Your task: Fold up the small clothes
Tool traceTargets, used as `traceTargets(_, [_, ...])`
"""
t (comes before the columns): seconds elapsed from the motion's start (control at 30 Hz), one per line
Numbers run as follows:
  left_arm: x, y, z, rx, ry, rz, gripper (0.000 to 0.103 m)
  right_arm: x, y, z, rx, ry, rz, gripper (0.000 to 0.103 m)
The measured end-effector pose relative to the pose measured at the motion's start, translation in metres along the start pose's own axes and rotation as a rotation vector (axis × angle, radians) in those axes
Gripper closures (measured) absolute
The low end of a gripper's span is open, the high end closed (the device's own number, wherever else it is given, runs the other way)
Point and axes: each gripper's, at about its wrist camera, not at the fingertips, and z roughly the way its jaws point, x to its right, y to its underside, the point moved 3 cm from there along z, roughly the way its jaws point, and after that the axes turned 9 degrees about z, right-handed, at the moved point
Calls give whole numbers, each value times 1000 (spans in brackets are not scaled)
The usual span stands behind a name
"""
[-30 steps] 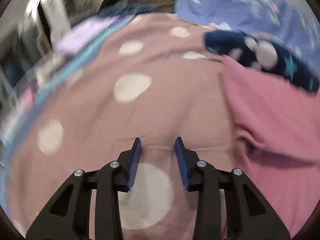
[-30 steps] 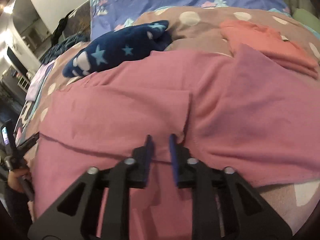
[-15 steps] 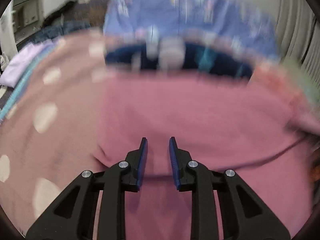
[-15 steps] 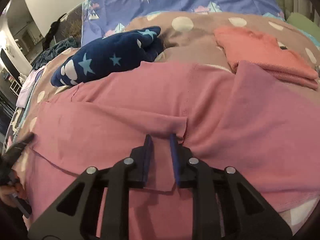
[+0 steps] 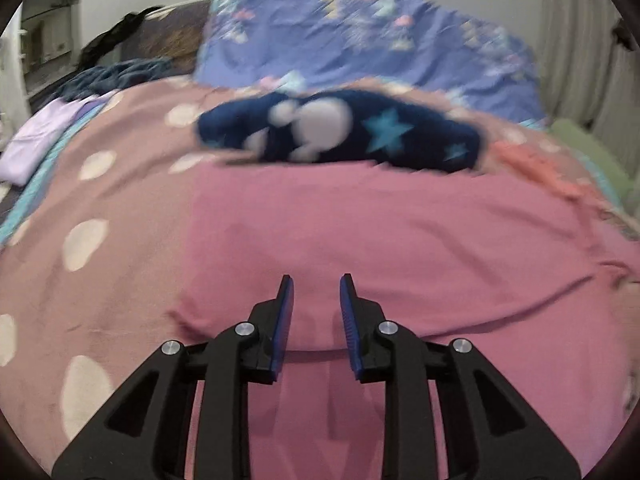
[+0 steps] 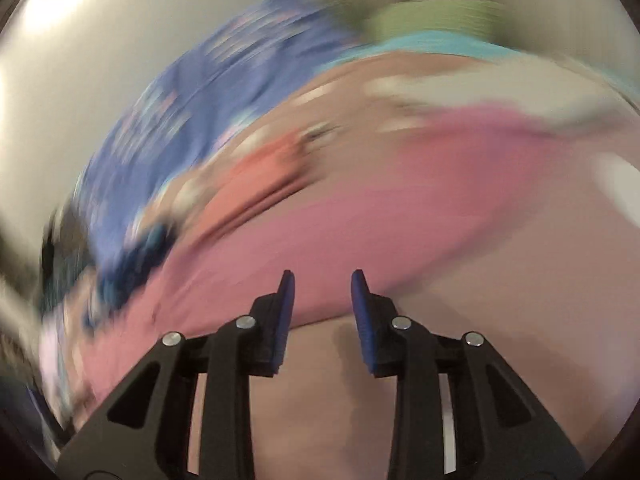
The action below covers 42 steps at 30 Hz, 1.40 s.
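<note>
Spread flat on the dotted bed cover, the pink garment is seen with its long axis running across the left wrist view, directly under and ahead of the left hand-held gripper, whose jaws are parted with nothing between them. The right hand-held gripper is also parted and empty, placed at the blurred near edge of the garment. The left one is judged nearer, so the next grasp is probably made there.

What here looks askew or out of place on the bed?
Nothing damaged or spilled. The pink garment lies spread with a wrinkled, uneven near hem, and the navy star-print piece sits bunched behind it. The right wrist view is too blurred to judge.
</note>
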Motion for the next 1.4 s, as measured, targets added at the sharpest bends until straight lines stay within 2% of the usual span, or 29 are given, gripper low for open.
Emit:
traceTargets(0.07, [22,-6,-4,20,54,35,70,56,-26,-16,35,-29,239,65])
traceTargets(0.13, [36,-9,0,15,86,51,65,90,-40,-19,42,-48,392,66])
traceTargets(0.2, [49,-12,10,2,115,57,65,103,-51,-14,46,-43,406,66])
traceTargets(0.23, [52,-11,16,-11,123,56,64,102,-54,-9,46,-41,391,62])
traceTargets(0.27, [55,-8,27,-52,136,50,64,97,-57,-1,47,-51,357,58])
traceTargets(0.33, [57,-2,40,-95,139,48,62,89,-61,7,66,-50,331,58])
traceTargets(0.37, [57,-3,38,-87,146,43,62,87,-64,11,67,-58,336,63])
traceTargets(0.4, [57,-3,37,-84,147,41,61,85,-66,16,63,-70,343,73])
traceTargets(0.43, [59,-1,38,-82,144,45,61,81,-66,21,49,-93,350,99])
traceTargets(0.5, [59,-1,38,-82,138,51,61,68,-61,28,13,-153,376,100])
traceTargets(0.57, [60,0,38,-84,130,63,59,38,-57,26,10,-224,335,100])
traceTargets(0.67, [62,0,37,-86,125,79,56,-45,-29,26,-71,-366,170,100])
traceTargets(0.8, [62,0,36,-84,122,86,55,-170,43,31,-209,-526,-104,100])
traceTargets(0.87, [62,0,37,-83,123,84,55,-216,87,39,-287,-579,-211,100])
traceTargets(0.93, [62,0,36,-82,125,83,54,-247,132,56,-362,-574,-304,100])
traceTargets(1.03, [62,0,35,-79,127,81,54,-259,189,90,-455,-469,-426,99])
traceTargets(1.13, [62,0,35,-76,127,82,54,-244,219,107,-513,-395,-467,97])
traceTargets(1.23, [63,0,35,-75,118,91,54,-232,233,108,-541,-391,-472,96])
traceTargets(1.4, [64,0,34,-71,113,100,52,-232,237,104,-524,-413,-516,92])
